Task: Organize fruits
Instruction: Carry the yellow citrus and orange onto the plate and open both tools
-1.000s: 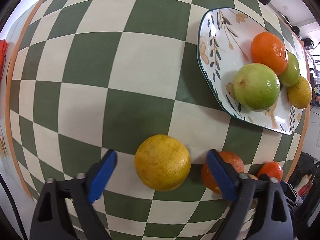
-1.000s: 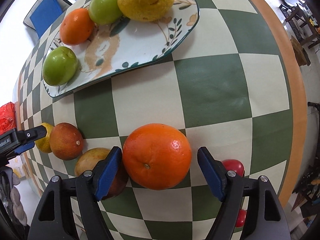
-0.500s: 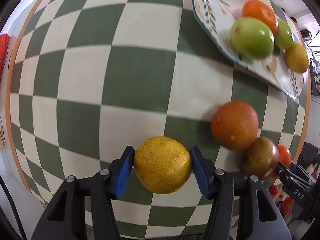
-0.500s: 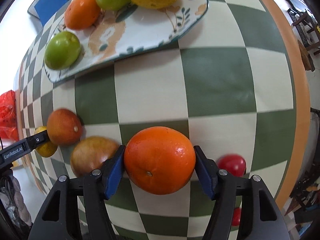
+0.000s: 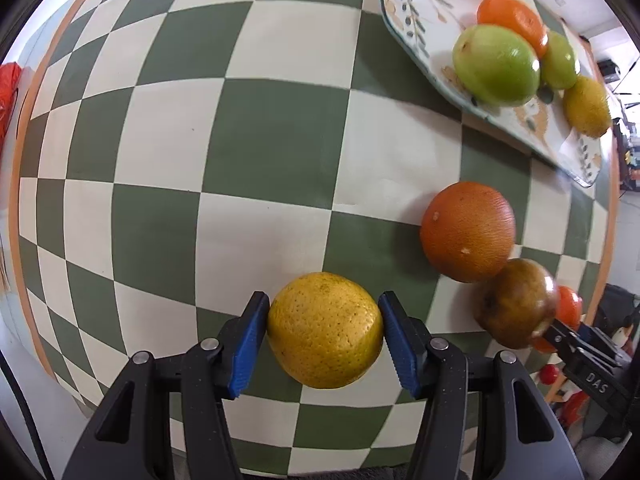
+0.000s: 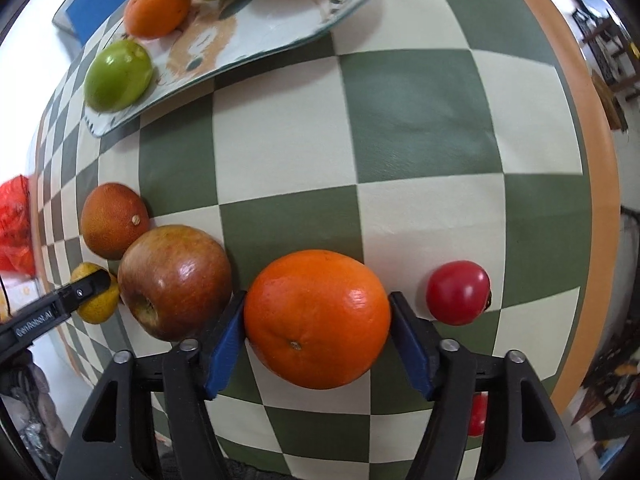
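My left gripper (image 5: pixel 323 330) is shut on a yellow orange (image 5: pixel 325 329), held over the checked tablecloth. My right gripper (image 6: pixel 316 320) is shut on a bright orange (image 6: pixel 317 318). A patterned plate (image 5: pixel 416 20) at the upper right of the left wrist view holds a green apple (image 5: pixel 496 65), a small orange (image 5: pixel 512 16), another green fruit (image 5: pixel 560 62) and a lemon (image 5: pixel 586 106). The plate also shows in the right wrist view (image 6: pixel 256 36). A dark orange (image 5: pixel 468 232) and a red-brown apple (image 5: pixel 516 304) lie on the cloth between the grippers.
A red tomato (image 6: pixel 458 292) lies on the cloth right of the right gripper. The table's orange edge (image 6: pixel 596 208) runs down the right side. A red bag (image 6: pixel 14 224) sits beyond the left edge. A blue chair (image 6: pixel 94 4) stands behind the plate.
Both grippers closed on their fruits: the left on the yellow orange, the right on the bright orange. Both have since lifted and pulled back a little from the plate.
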A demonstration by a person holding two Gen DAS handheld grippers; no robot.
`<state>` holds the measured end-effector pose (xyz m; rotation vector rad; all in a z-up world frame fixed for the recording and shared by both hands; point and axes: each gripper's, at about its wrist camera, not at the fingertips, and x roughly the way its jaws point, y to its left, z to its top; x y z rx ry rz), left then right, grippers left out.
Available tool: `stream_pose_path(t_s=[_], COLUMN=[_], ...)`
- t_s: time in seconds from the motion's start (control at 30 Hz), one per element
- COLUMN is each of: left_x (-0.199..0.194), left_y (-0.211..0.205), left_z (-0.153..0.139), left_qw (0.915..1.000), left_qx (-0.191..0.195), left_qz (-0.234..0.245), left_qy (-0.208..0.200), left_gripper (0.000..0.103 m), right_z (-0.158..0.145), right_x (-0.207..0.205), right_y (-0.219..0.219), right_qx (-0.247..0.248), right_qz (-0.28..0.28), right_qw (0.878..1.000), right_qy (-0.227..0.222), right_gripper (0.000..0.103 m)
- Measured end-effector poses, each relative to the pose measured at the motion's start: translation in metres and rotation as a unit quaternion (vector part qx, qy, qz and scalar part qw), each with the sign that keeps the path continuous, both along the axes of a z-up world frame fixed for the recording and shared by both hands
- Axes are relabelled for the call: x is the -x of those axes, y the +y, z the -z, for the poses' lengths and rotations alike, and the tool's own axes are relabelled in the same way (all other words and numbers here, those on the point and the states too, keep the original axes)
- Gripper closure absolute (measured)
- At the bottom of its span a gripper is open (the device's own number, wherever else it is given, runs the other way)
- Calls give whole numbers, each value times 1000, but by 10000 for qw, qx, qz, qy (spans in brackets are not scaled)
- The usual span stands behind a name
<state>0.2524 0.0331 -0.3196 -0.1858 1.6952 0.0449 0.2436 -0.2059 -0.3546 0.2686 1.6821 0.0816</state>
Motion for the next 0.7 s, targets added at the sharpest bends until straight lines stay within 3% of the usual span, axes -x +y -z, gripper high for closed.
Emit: stream_pose_path(t_s=[0.27, 0.43, 0.53, 0.7], left_x=[-42, -118, -165, -219], left_y=[5, -7, -14, -23], left_z=[-78, -109, -106, -69], left_qw=[9960, 9922, 9921, 9960], left_qx=[489, 510, 321, 174], left_qz=[-143, 83, 289, 497], left_qy=[-737, -1134, -1175, -726], left_gripper=[49, 49, 49, 49], right_z=[-43, -73, -84, -73], right_x=[-8, -54, -90, -137], right_y=[-1, -5, -4, 7], right_qx=[-440, -672, -680, -656], right_qz=[267, 362, 374, 352], right_qw=[9982, 9947, 9931, 9939], right_qy=[-308, -695, -884, -811], right_gripper=[35, 35, 35, 35])
